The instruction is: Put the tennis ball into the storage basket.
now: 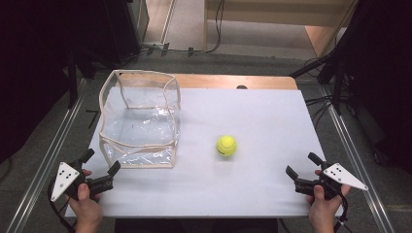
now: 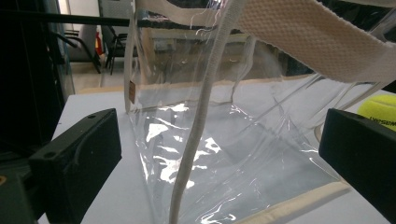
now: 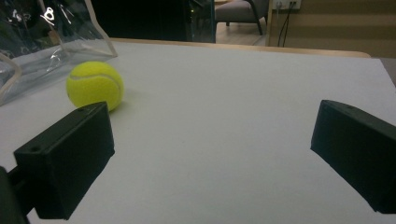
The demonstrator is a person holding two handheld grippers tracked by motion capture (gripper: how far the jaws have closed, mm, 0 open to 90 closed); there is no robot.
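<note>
Yellow-green felt marks the tennis ball [image 1: 226, 145], which is sitting on the white sheet [image 1: 252, 145] covering the bench [image 1: 233, 81], slightly right of centre and well apart from both tools. To its left a clear plastic bag [image 1: 140, 119] with cream fabric trim is standing upright with its mouth gaping; ball and bag are lying near each other but not touching.

The right hand-held gripper [image 1: 302, 166] is hovering at the near right corner of the sheet, jaws standing wide apart and holding nothing. In the right gripper view the tennis ball [image 3: 95, 86] is lying ahead and to the left of the right hand-held gripper [image 3: 212, 140], beyond the left jaw, with bare sheet between the jaws.

The left hand-held gripper [image 1: 101, 162] is sitting at the near left corner, just beside the bag's near edge, jaws also spread wide and gripping nothing. In the left gripper view the left hand-held gripper [image 2: 219, 149] is facing the clear plastic bag [image 2: 243, 154] closely; a cream seam is running vertically between the jaws, though no pad is pressing on it. The tennis ball [image 2: 380, 109] is showing through the plastic at the right.

The person's hands are wrapping around each tool's grip at the bottom edge of the high view.
</note>
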